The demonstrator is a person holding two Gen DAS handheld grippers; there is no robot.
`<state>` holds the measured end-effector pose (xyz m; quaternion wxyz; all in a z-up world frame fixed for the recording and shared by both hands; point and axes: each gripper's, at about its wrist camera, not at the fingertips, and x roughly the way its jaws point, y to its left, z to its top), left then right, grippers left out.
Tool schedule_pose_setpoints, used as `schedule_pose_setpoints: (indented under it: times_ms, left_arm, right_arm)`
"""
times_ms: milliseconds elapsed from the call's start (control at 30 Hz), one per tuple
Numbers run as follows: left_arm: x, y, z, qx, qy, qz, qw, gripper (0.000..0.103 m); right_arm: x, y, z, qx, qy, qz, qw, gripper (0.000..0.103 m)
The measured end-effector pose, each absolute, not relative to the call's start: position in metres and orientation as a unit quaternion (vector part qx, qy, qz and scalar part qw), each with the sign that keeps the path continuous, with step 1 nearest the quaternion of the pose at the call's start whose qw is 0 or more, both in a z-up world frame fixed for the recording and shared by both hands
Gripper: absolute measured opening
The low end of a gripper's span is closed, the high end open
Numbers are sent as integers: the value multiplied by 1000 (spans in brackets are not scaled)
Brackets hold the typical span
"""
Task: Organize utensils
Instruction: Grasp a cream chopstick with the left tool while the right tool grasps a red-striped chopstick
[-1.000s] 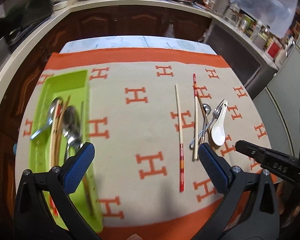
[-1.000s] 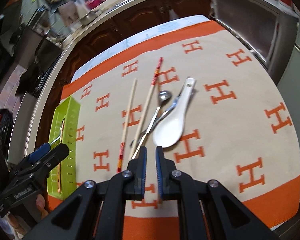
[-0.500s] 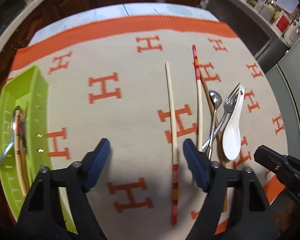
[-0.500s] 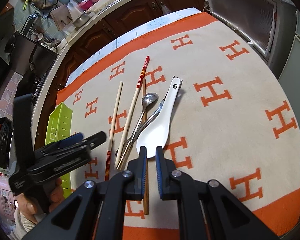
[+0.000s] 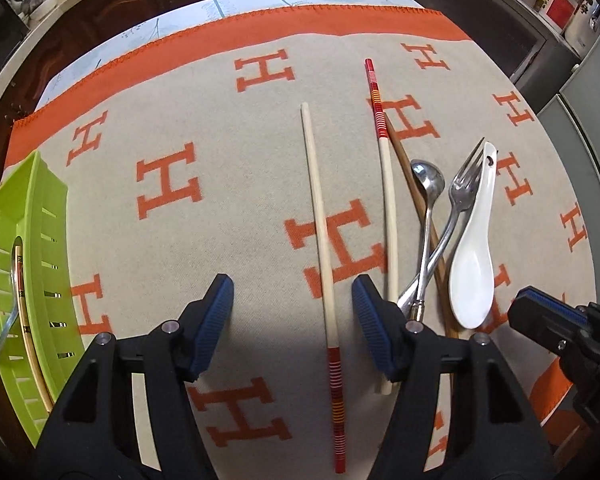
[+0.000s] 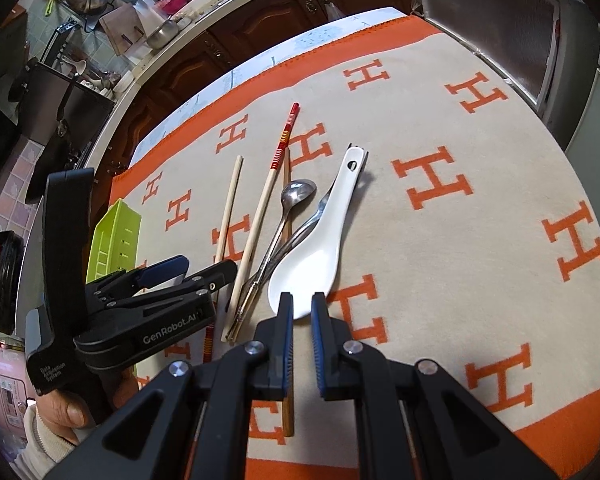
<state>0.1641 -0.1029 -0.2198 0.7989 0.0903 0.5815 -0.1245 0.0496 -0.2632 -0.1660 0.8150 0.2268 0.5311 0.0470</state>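
My left gripper (image 5: pixel 292 300) is open, low over the cloth, and straddles a pale chopstick with a red striped end (image 5: pixel 320 220). To its right lie a second red-ended chopstick (image 5: pixel 388 200), a brown chopstick (image 5: pixel 418 200), a metal spoon (image 5: pixel 428 180), a fork (image 5: pixel 462 188) and a white ceramic spoon (image 5: pixel 474 272). My right gripper (image 6: pixel 302 304) is shut to a narrow slit and holds nothing. Its tips sit at the bowl of the white ceramic spoon (image 6: pixel 312 256). The left gripper (image 6: pixel 204 268) hovers over the chopstick (image 6: pixel 228 212).
A green tray (image 5: pixel 28 216) with a spoon and chopsticks inside stands at the left edge of the orange-bordered H-pattern cloth (image 5: pixel 180 140). A hand (image 6: pixel 60 408) holds the left gripper. Kitchen counters and cabinets surround the table.
My left gripper has swung right, away from the green tray, and dropped over the pale chopstick. My right gripper has moved forward up to the white spoon's bowl.
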Motion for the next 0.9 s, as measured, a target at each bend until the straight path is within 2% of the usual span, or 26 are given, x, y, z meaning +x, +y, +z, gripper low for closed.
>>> schedule_pose_setpoints:
  times_ms: [33, 100, 133, 400, 900]
  left_arm:
    - [164, -104, -219, 92, 580, -126, 800, 47]
    - [163, -104, -216, 90, 578, -128, 801, 9]
    - [164, -104, -215, 86, 580, -130, 799, 4]
    - [160, -78, -207, 38, 580, -119, 805, 3]
    - [143, 1, -130, 6, 507, -71, 859, 3]
  right_arm:
    - [50, -262, -166, 225, 531, 48, 816, 9]
    - [49, -261, -165, 223, 531, 48, 816, 9]
    - [49, -259, -165, 221, 531, 48, 816, 9]
    - [64, -249, -157, 217, 530, 59, 818, 9]
    - [137, -224, -179, 222, 575, 39, 786, 9]
